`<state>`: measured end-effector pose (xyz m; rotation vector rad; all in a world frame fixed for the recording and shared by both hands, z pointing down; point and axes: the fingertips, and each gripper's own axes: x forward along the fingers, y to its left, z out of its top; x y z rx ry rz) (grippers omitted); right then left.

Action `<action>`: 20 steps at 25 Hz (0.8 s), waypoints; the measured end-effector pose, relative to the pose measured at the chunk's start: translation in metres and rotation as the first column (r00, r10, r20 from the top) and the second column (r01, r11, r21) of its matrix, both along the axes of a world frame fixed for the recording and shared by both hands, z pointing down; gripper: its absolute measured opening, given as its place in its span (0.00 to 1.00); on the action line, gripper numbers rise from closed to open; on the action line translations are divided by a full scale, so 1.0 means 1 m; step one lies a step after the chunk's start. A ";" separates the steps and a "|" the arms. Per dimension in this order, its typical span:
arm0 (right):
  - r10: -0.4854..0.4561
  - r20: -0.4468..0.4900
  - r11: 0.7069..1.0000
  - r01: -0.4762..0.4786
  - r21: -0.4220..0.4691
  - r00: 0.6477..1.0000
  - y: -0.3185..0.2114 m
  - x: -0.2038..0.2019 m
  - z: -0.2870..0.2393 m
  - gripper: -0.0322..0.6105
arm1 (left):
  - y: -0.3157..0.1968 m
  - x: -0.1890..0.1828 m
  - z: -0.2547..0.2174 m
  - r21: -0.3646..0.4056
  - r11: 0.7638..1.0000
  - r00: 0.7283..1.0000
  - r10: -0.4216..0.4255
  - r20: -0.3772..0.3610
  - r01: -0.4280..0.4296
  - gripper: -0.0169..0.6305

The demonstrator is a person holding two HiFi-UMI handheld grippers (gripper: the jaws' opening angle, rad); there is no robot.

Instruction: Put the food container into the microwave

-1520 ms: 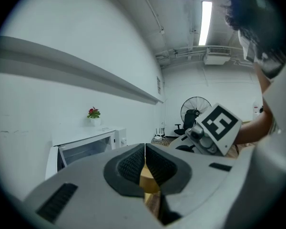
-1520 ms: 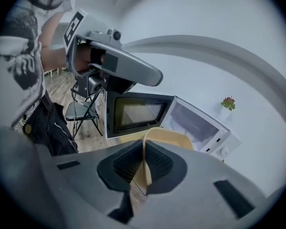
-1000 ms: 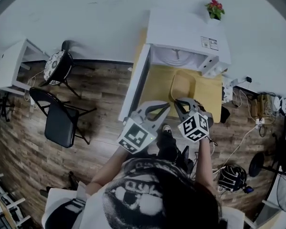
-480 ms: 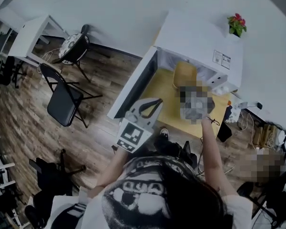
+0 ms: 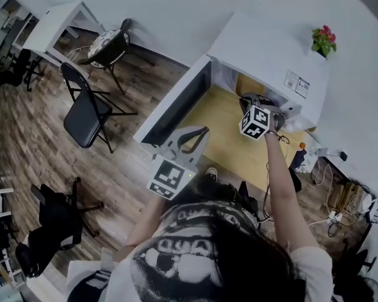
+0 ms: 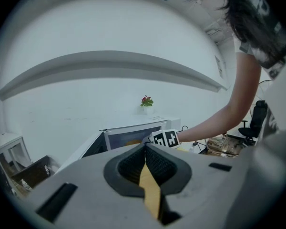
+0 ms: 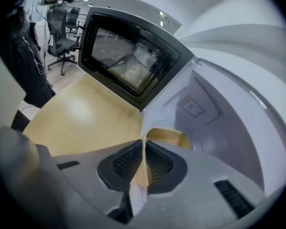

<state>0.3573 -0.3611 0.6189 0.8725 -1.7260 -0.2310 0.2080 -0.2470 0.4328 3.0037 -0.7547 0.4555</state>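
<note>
Nearest, the left gripper (image 6: 145, 150) hangs close to the person, left of the surface (image 5: 236, 146). Its fingers (image 6: 129, 166) are pressed together with nothing of the task between them. A yellowish strip shows in the seam; I cannot tell what it is.

Farther out, the right gripper (image 7: 144, 147) is stretched across the surface, fingers (image 7: 125, 162) clamped on the rim of the container (image 7: 168, 136), a thin pinch on one edge. The container is at the mouth of the microwave (image 5: 271, 49), partly inside, right of the open door (image 7: 128, 63).

As I judge it, a hold on one rim alone could let the container tilt or slide out of the fingers, more so if it is loaded. Its far edge, or the gripper itself, could knock the cavity frame or ceiling going deeper. Letting go before the base is down would drop it.

The right gripper's body covers most of the container. Its contents, any lid, and whether its base touches the microwave floor cannot be told. In the head view only a yellow sliver shows past the gripper. The cavity floor is cut off.
</note>
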 end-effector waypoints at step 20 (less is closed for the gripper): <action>0.152 0.423 0.981 -0.188 0.045 0.894 0.042 -0.028 -0.039 0.20 | 0.005 -0.008 0.012 -0.030 0.994 0.994 -0.102 0.028 0.103 0.04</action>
